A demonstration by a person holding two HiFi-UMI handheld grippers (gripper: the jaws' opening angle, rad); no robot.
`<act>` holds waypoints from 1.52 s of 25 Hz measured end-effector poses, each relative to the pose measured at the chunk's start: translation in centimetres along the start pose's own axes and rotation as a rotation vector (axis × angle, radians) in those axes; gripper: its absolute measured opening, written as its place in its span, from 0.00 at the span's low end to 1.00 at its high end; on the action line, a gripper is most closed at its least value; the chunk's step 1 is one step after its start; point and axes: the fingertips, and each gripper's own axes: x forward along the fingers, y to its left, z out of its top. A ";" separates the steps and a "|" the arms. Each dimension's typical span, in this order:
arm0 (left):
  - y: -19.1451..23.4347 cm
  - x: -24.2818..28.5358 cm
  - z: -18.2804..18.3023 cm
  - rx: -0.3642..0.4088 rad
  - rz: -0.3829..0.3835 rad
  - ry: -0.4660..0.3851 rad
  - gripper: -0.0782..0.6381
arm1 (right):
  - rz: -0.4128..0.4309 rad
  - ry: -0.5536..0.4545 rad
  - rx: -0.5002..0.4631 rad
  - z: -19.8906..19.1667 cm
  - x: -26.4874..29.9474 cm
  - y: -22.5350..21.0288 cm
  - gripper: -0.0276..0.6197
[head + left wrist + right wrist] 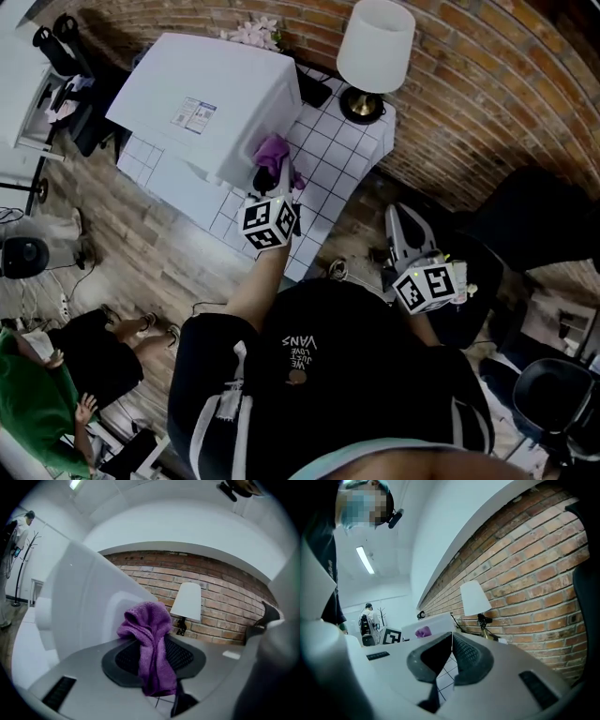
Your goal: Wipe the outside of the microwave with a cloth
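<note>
Cloth (273,150) was gripped in left gripper (274,178) and held against the lamp-side wall of microwave (211,89), which was set on tiled table (330,161). Right gripper (401,223) was held off the table, well apart, jaws together, nothing gripped.

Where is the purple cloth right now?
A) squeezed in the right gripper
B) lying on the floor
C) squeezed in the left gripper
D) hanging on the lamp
C: the left gripper view shows the purple cloth pinched between the jaws of the left gripper, up by the white microwave. The right gripper has its jaws together on nothing.
</note>
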 end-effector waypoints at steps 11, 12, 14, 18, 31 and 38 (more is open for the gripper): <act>5.2 -7.4 -3.0 -0.063 0.144 0.028 0.31 | 0.131 0.056 0.009 -1.8 1.8 3.3 0.05; 5.4 -7.4 -3.0 -0.068 0.146 0.029 0.31 | 0.136 0.053 0.012 -1.8 2.0 3.4 0.05; 5.5 -6.9 -3.0 -0.070 0.142 0.031 0.31 | 0.140 0.049 0.009 -1.7 2.1 3.4 0.05; 4.7 -5.0 -3.0 -0.092 0.105 0.042 0.31 | 0.106 0.040 0.004 -1.2 1.8 2.7 0.05; 0.9 6.6 -2.4 -0.125 -0.010 0.099 0.31 | -0.128 -0.012 0.033 -0.2 -2.1 -2.7 0.05; -0.5 12.3 -2.6 -0.169 -0.021 0.140 0.31 | -0.237 -0.016 0.049 -0.2 -4.0 -4.6 0.05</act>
